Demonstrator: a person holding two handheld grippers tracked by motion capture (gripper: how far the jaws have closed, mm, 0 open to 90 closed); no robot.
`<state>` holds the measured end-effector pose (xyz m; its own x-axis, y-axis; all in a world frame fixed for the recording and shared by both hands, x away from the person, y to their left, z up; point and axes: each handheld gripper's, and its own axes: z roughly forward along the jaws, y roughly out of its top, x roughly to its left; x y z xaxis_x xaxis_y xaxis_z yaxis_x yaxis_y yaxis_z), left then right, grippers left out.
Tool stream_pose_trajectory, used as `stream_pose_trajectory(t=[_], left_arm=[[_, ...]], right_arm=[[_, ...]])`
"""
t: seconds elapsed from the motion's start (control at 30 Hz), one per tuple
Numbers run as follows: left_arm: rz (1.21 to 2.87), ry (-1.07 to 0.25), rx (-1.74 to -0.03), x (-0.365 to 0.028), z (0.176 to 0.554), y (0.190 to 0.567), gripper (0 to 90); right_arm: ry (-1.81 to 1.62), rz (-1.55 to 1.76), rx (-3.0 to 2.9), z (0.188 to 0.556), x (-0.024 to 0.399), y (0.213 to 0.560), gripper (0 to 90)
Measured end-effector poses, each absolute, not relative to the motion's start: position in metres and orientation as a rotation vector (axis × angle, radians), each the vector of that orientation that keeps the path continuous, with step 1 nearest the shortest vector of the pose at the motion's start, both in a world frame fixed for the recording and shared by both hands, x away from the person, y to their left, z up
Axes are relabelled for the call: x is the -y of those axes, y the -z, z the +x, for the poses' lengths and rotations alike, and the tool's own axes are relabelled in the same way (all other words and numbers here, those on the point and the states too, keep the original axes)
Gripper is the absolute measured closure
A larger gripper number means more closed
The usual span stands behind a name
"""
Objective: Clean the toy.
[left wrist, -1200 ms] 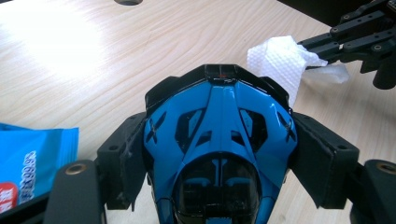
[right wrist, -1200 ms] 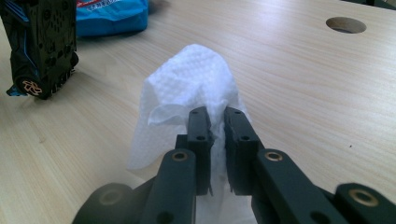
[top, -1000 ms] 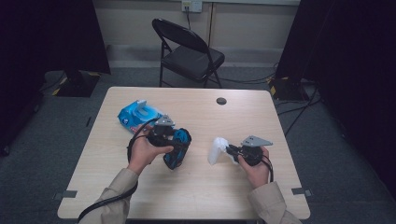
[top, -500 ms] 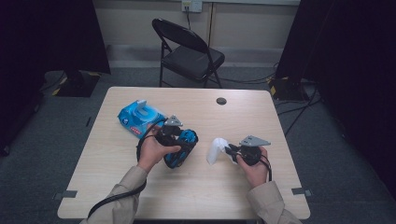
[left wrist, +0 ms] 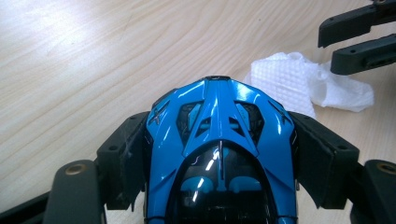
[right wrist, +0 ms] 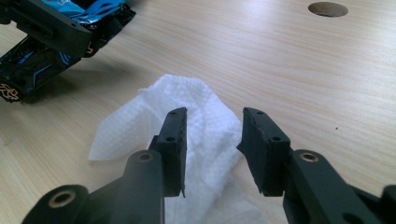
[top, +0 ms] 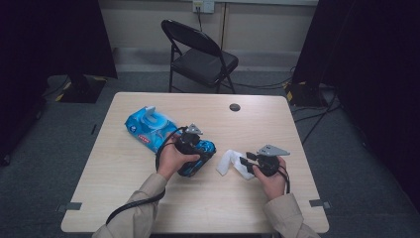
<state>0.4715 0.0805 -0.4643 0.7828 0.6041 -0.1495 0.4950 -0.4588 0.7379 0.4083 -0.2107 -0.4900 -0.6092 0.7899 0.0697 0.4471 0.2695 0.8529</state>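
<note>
Your blue toy car [left wrist: 219, 140] sits clamped between the jaws of your left gripper [top: 195, 144], one pad pressed against each flank, its nose pointing away from you towards the white wipe [left wrist: 303, 86]. From above, the car [top: 200, 157] is tilted over the middle of the worktop [top: 124, 198], held in your left hand.

Just to its right the crumpled wipe [top: 230, 162] lies flat on the wood. Your right gripper [top: 250, 163] is over its near end; its jaws have just been opening, and they now stand partly apart with the wipe [right wrist: 196, 140] lying between them, the pads no longer pinching it.

Behind the car, towards the far left, lies the blue pack of wipes [top: 148, 126] with its lid flipped up; you cannot see what is left inside. A small round hole [top: 235, 107] marks the worktop's far edge, and a black folding chair [top: 200, 57] stands beyond.
</note>
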Motion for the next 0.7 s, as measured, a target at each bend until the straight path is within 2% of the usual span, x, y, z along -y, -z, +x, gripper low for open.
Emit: stream_pose_trajectory(t=[0.1, 0.27, 0.7], left_arm=[[2.154, -0.173, -0.819, -0.078, 0.473, 0.467, 26.2], [2.161, -0.197, -0.836, -0.073, 0.473, 0.473, 26.0], [2.177, -0.181, -0.861, -0.070, 0.477, 0.482, 25.8]], right_arm=[[-1.273, 1.133, -2.174, 0.408, 0.210, 0.490, 55.3], [-1.269, 1.147, -2.160, 0.408, 0.209, 0.491, 50.9], [-1.257, 1.158, -2.152, 0.406, 0.212, 0.489, 45.5]])
